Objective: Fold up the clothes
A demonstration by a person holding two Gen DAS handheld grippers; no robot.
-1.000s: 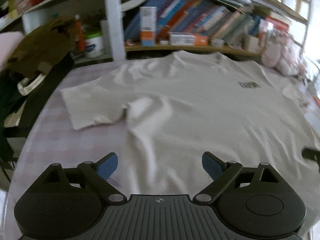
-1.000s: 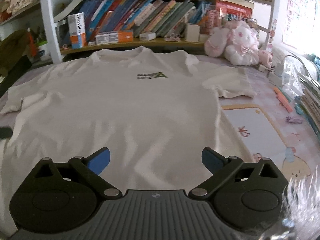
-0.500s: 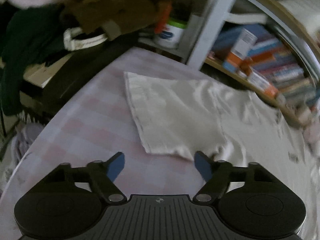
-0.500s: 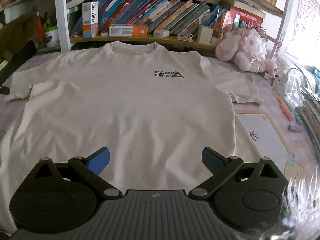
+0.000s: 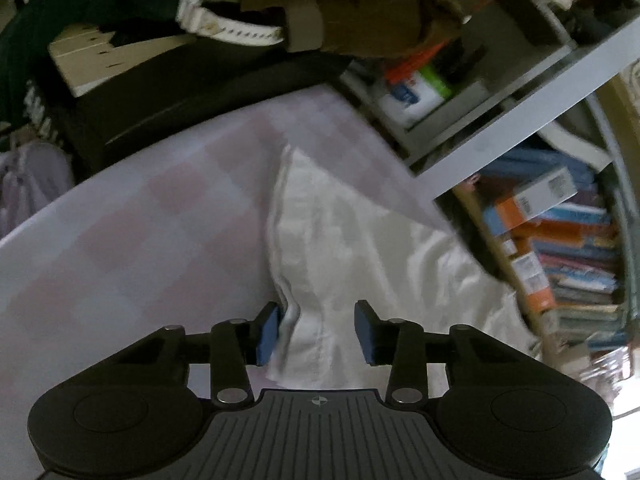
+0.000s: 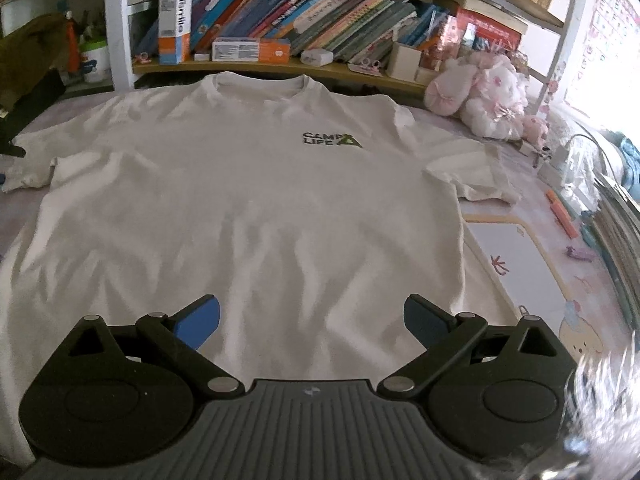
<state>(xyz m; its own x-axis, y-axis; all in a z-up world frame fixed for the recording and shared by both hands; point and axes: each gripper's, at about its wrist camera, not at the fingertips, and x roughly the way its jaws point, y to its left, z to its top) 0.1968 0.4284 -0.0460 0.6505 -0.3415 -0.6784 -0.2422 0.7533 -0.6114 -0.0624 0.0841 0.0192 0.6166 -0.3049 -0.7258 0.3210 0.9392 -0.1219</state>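
Note:
A white T-shirt (image 6: 240,200) with a green "CAMP LIFE" logo (image 6: 330,140) lies spread flat, front up, on a pink checked tablecloth (image 5: 140,220), its collar toward the bookshelf. The left wrist view shows the shirt's left sleeve (image 5: 320,240). My left gripper (image 5: 316,330) stands low over the sleeve's hem. Its jaws are partly closed around a bunched corner of the hem, and the left pad (image 5: 267,332) touches the cloth. My right gripper (image 6: 312,320) hovers open above the shirt's lower middle, with nothing between its fingers.
A bookshelf (image 6: 300,20) full of books runs along the back. Pink plush toys (image 6: 484,96) sit at the back right. A brown bag (image 5: 340,8) and a black box (image 5: 180,92) stand at the table's left end. A drawing board (image 6: 516,256) and orange pens (image 6: 562,216) lie to the right.
My left gripper has swung left from the shirt's body to the left sleeve, dropped to the hem, and narrowed its jaws around it. The right gripper has barely moved.

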